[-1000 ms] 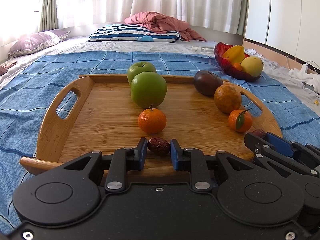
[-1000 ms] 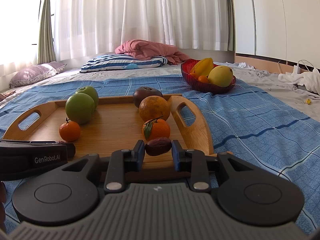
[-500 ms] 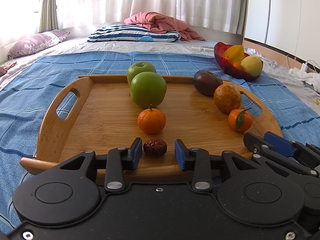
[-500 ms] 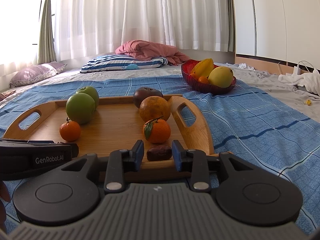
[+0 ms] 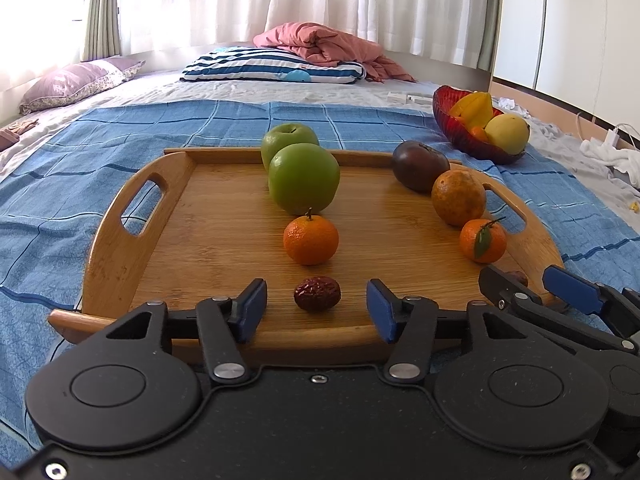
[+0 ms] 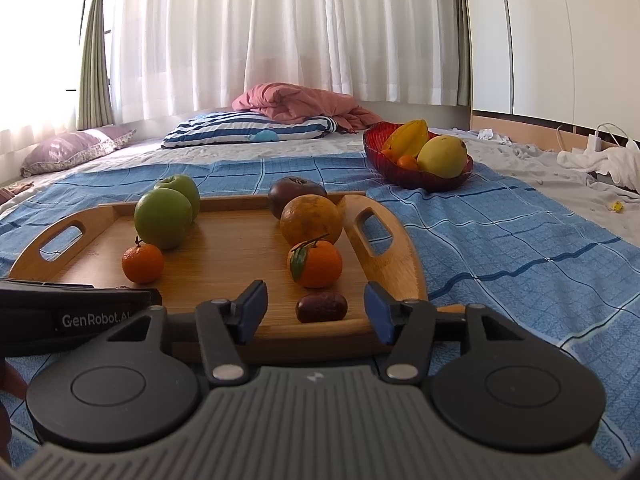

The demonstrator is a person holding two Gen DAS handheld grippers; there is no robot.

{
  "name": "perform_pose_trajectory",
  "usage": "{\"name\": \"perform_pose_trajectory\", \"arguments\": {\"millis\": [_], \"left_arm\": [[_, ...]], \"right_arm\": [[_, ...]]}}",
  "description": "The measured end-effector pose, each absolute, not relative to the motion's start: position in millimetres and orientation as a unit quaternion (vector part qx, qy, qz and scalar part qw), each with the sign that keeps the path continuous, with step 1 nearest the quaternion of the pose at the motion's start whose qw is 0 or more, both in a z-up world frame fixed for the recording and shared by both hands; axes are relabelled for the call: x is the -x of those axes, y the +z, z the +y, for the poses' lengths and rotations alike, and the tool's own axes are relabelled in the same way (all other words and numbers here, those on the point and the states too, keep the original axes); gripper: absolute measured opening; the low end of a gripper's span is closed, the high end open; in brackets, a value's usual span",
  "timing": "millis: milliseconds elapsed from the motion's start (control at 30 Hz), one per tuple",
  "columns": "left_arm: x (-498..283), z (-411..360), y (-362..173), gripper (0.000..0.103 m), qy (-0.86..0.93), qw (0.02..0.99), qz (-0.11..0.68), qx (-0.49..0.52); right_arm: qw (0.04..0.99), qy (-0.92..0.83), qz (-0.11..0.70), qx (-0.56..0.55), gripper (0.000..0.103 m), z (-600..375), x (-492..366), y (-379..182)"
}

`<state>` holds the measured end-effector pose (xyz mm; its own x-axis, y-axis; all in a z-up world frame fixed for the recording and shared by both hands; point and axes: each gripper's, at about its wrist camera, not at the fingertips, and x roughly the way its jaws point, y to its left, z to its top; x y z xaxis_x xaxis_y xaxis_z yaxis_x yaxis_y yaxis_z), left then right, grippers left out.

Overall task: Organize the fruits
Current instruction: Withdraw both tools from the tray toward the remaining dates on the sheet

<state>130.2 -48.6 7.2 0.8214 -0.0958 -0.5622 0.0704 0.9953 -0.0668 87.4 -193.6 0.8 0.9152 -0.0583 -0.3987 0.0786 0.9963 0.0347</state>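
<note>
A wooden tray (image 5: 224, 248) on the bed holds two rows of fruit. The left row has two green apples (image 5: 304, 178), a mandarin (image 5: 311, 240) and a red date (image 5: 317, 299). The right row has a dark purple fruit (image 6: 294, 194), an orange (image 6: 311, 220), a leafed mandarin (image 6: 315, 264) and a second date (image 6: 321, 307). My left gripper (image 5: 316, 312) is open, with the first date lying free on the tray between its jaws. My right gripper (image 6: 316, 308) is open, with the second date lying free between its jaws.
A red bowl (image 6: 416, 178) with starfruit, a yellow fruit and small oranges sits on the blue cloth (image 6: 500, 232) beyond the tray's right end. Pillows and a pink blanket (image 5: 320, 46) lie at the back. The right gripper shows in the left wrist view (image 5: 568, 300).
Both grippers went from shut on a date to open, leaving each date on the tray at the near end of its row. Both have drawn back slightly.
</note>
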Motion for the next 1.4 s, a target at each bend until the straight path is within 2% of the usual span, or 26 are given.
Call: {"name": "perform_pose_trajectory", "arguments": {"millis": [167,300,367,533,900,1100,1400], "left_arm": [[-124,-42,14,0.063,-0.037,0.955,0.292,0.028],[-116,-35,21,0.079,-0.027,0.959,0.281,0.029],[-112,-29,24,0.083,-0.028,0.960,0.277,0.034],[-103,-19,31,0.085,-0.025,0.961,0.273,0.035],[-79,2,37,0.094,-0.021,0.963,0.269,0.010],[-56,15,37,0.095,-0.010,0.967,0.254,-0.022],[-31,42,26,0.094,-0.006,0.961,0.276,-0.031]], "right_arm": [[0.979,-0.036,0.196,-0.030,0.077,-195,-83,5],[0.981,-0.042,0.189,-0.030,0.081,-195,-79,8],[0.981,-0.043,0.188,-0.031,0.083,-194,-76,9],[0.982,-0.040,0.183,-0.031,0.088,-190,-70,11],[0.982,-0.024,0.187,-0.028,0.092,-170,-55,11],[0.982,-0.009,0.188,-0.014,0.092,-150,-38,8],[0.979,0.023,0.201,0.012,0.092,-121,-20,-1]]}}
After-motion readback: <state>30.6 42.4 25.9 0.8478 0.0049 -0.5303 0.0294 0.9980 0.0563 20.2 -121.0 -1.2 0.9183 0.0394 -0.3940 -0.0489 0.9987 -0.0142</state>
